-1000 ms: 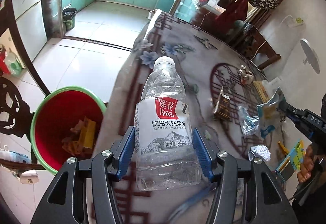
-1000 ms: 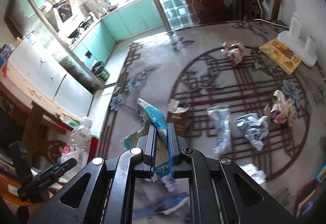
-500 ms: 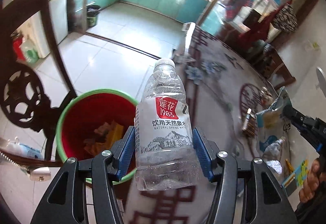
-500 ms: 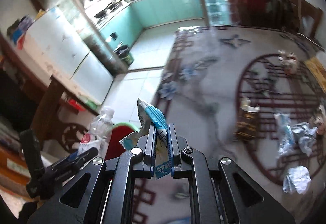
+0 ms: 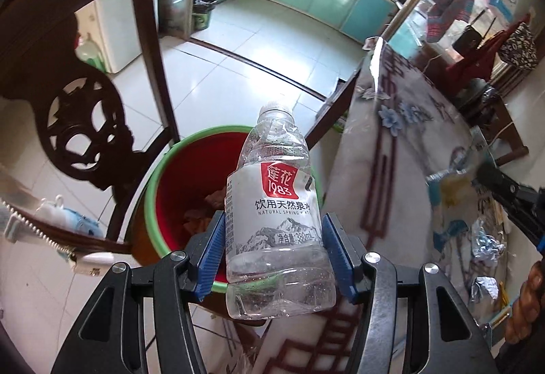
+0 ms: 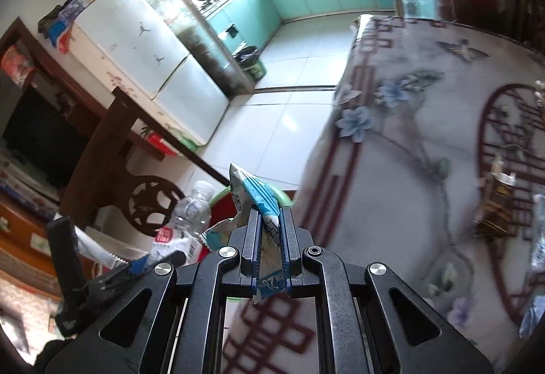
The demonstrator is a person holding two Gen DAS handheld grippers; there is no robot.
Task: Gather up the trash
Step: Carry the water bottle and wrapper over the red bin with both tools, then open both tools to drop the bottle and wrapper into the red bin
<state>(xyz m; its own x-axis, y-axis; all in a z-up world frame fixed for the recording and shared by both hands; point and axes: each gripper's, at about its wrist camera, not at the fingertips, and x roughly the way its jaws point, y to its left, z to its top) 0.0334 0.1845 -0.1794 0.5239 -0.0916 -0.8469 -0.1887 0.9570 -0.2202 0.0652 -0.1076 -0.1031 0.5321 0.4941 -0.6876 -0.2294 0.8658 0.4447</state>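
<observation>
My left gripper (image 5: 274,251) is shut on an empty clear water bottle (image 5: 272,197) with a red and white label, held upright over the near rim of a red bin with a green rim (image 5: 177,176). The bin stands on the floor beside the table and holds some brown scraps. My right gripper (image 6: 270,231) is shut on a blue and white snack wrapper (image 6: 255,193), at the table's left edge near the bin (image 6: 223,198). The bottle also shows in the right wrist view (image 6: 189,217). The right gripper and wrapper show in the left wrist view (image 5: 453,183).
A dark carved wooden chair (image 5: 85,122) stands just left of the bin. The table (image 6: 408,203) has a flowered cloth with several pieces of trash on it: a brown packet (image 6: 497,203) and crumpled wrappers (image 5: 487,244). Tiled floor leads to a kitchen with teal cabinets.
Both grippers have swung left off the table toward the bin. The bottle now hangs over the bin's rim, and the wrapper has come to the table's edge.
</observation>
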